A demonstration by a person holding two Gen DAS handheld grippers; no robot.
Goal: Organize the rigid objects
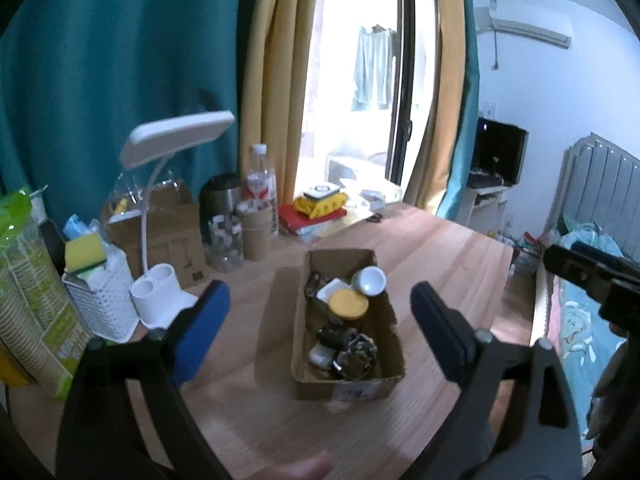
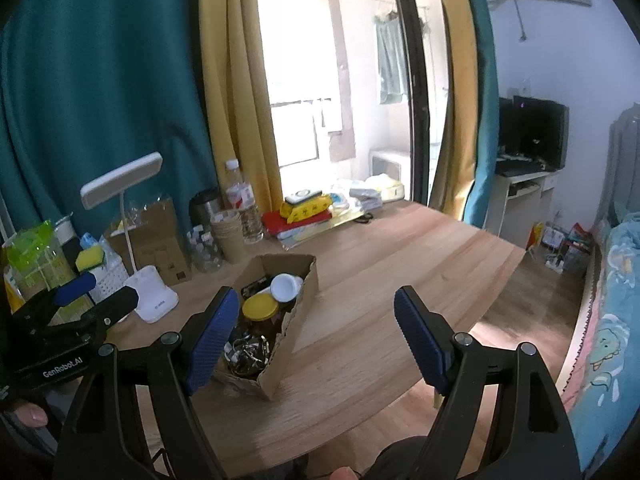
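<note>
jar (image 1: pixel 347 305) in box (image 1: pixel 348 390) on table (image 1: pixel 440 264)

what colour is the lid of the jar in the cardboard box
Yellow; the jar lid in the cardboard box shows best in the left wrist view.

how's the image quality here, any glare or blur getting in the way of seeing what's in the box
Left wrist view: the window is blown out, the edges are bent by the fisheye, and slight motion blur softens the cardboard box, though the yellow lid reads clearly. Right wrist view: the same backlight and somewhat sharper, but a finger of the right tongs hides part of the box.
</note>
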